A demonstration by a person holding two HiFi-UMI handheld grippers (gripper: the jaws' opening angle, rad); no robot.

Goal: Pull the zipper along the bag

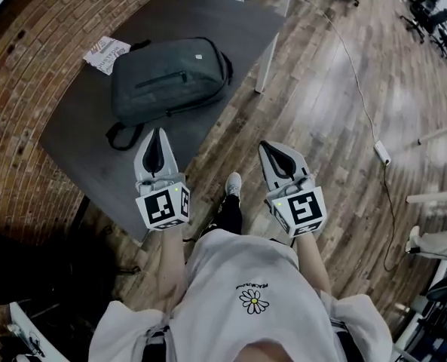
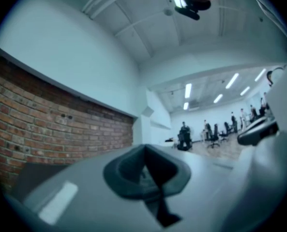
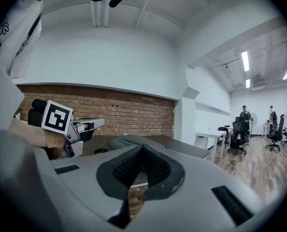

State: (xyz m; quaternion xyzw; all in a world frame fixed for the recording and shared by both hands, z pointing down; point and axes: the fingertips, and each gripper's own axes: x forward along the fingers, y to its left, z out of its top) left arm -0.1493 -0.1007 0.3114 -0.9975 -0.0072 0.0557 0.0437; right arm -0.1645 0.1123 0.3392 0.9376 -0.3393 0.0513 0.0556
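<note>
A paper is lying just left of the gray bag, which is sitting flat on the dark tabletop. The left tool is hovering closed and empty just on the near side of the bag. The right tool is hovering closed and empty farther right of the bag.

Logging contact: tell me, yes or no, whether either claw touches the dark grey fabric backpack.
No: the head view shows left claw and right claw both short of the dark grey fabric backpack.
</note>
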